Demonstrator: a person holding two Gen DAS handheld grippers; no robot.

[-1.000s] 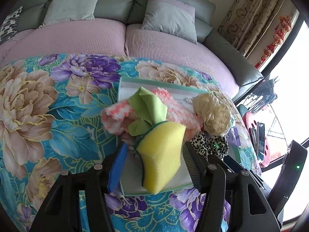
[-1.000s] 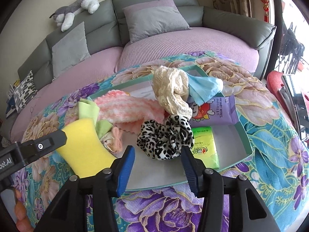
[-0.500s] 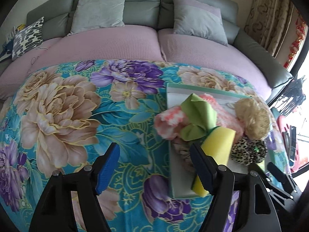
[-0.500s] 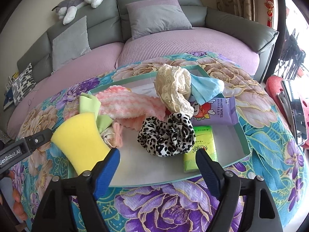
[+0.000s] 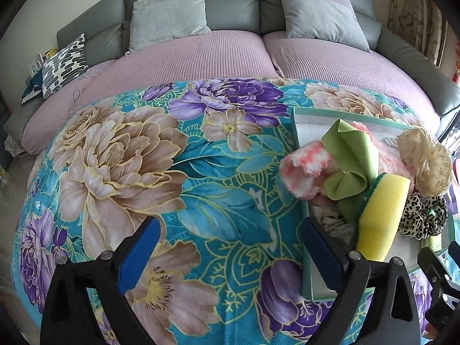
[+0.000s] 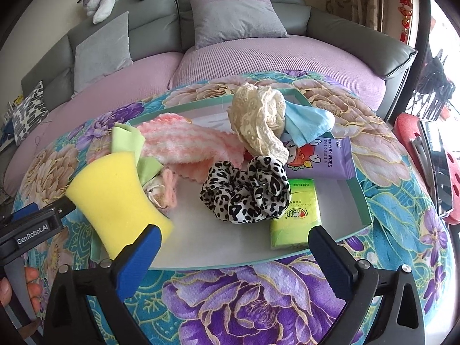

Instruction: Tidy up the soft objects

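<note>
Sponge (image 6: 115, 198) beside opening hand-held gripper (image 6: 233, 247)

Both grippers point steeply downward. The left gripper (image 5: 230, 251) and right gripper (image 6: 234, 254) are opening their jaws wide, nothing between them.

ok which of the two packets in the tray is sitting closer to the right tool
The green tissue packet. It lies at the tray's near edge, just ahead of the right tool, while the purple baby wipes packet sits farther back behind it.

Right tongs (image 6: 233, 247) opening, empty, over the tray (image 6: 358, 201) holding leopard scrunchie (image 6: 244, 192).
</note>
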